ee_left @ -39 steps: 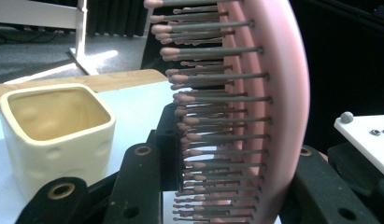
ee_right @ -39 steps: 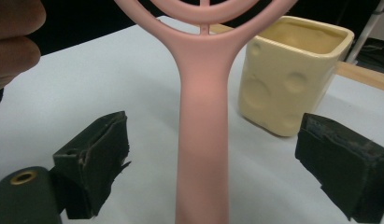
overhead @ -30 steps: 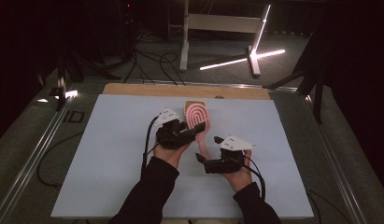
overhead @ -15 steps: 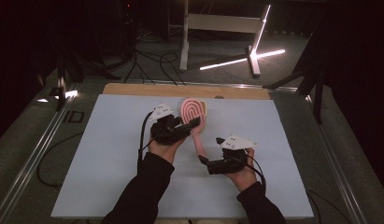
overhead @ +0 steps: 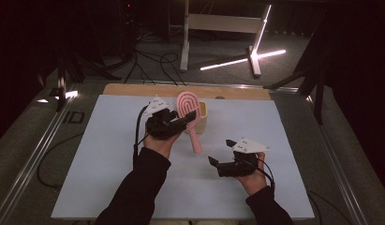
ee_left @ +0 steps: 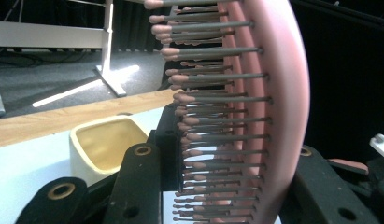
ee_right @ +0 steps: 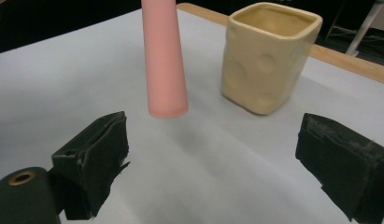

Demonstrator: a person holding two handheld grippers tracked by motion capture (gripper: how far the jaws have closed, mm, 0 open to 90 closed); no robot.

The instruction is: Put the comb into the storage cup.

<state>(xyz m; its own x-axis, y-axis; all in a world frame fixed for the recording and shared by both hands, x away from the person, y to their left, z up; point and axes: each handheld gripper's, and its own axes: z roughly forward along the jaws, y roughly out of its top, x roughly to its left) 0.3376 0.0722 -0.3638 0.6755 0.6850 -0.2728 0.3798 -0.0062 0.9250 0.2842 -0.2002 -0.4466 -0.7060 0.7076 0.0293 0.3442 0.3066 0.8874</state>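
Note:
A pink hairbrush (overhead: 187,105) is held off the table, head up, with my left gripper (overhead: 184,118) shut on the head. In the left gripper view its bristles (ee_left: 213,116) lie between the jaws of my left gripper (ee_left: 227,191). The pink handle (overhead: 196,140) slants down toward the person and its end hangs above the mat. A pale yellow square cup (overhead: 203,117) stands just behind the brush, upright and empty (ee_left: 105,147). My right gripper (overhead: 218,152) is open, low over the mat. It faces the handle end (ee_right: 164,60) and the cup (ee_right: 269,56), with nothing between the jaws (ee_right: 217,161).
A light blue mat (overhead: 96,164) covers the table, with a wooden strip (overhead: 134,89) along its far edge. Metal rails (overhead: 35,154) run down both sides. Beyond the table are cables, a stand (overhead: 185,33) and bright light bars (overhead: 241,61) on the floor.
My left gripper has carried the brush slightly left and farther from the person, so the cup now shows beside its head. The right gripper has drawn back a little from the handle end.

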